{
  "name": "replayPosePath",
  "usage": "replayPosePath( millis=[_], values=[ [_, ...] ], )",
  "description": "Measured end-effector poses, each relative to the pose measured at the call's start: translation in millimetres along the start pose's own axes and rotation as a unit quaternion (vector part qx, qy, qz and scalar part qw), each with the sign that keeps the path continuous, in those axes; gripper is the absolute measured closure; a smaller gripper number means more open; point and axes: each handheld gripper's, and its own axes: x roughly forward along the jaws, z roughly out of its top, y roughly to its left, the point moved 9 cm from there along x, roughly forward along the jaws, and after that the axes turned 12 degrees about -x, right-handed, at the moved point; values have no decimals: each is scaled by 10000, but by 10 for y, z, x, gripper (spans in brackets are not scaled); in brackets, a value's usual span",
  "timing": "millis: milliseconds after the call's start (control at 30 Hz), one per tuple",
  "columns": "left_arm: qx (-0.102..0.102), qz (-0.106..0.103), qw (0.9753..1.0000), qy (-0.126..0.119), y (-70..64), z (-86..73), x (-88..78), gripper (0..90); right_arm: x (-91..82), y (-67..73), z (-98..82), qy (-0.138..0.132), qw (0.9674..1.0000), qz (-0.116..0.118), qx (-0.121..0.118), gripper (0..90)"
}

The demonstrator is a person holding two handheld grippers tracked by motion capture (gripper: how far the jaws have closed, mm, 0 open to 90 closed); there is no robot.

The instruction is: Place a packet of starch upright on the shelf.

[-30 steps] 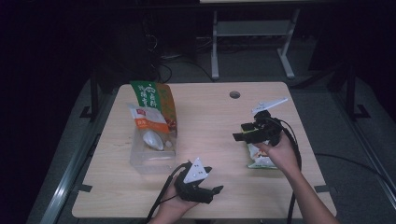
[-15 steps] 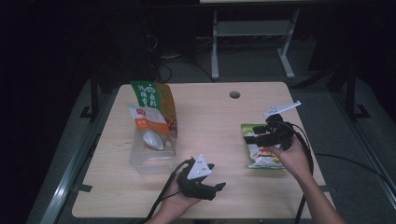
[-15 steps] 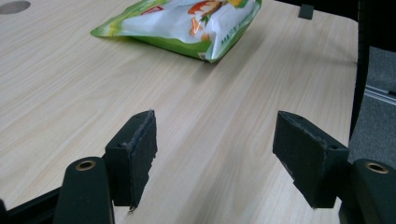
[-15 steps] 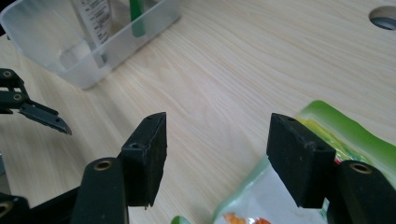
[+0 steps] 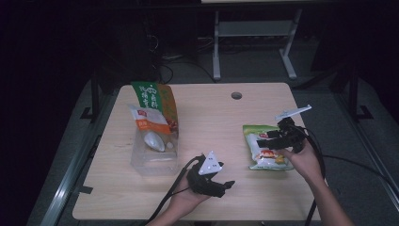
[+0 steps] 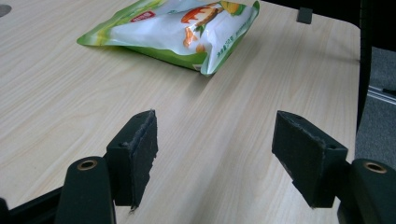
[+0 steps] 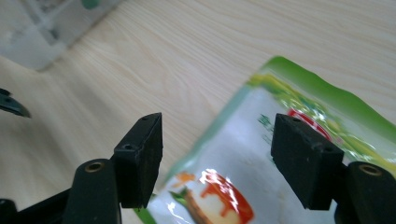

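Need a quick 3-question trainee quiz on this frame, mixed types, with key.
1. True or false: the right gripper is shut on the snack bag.
2. Multiple choice: the clear bin sits at the table's A) person's left B) person's right C) far edge.
3. Fill in: the left gripper has its jaws ____ above the bare table.

Key: 1 false, its jaws stand open over the bag. 2 A. 3 open.
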Motion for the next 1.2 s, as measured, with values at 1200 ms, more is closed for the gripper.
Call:
replayPosePath(
  millis=[1200],
  values=[
    [123,26,9999,37,-40,112,142,312,67,-205,-567,175,9960,308,819,461]
  ],
)
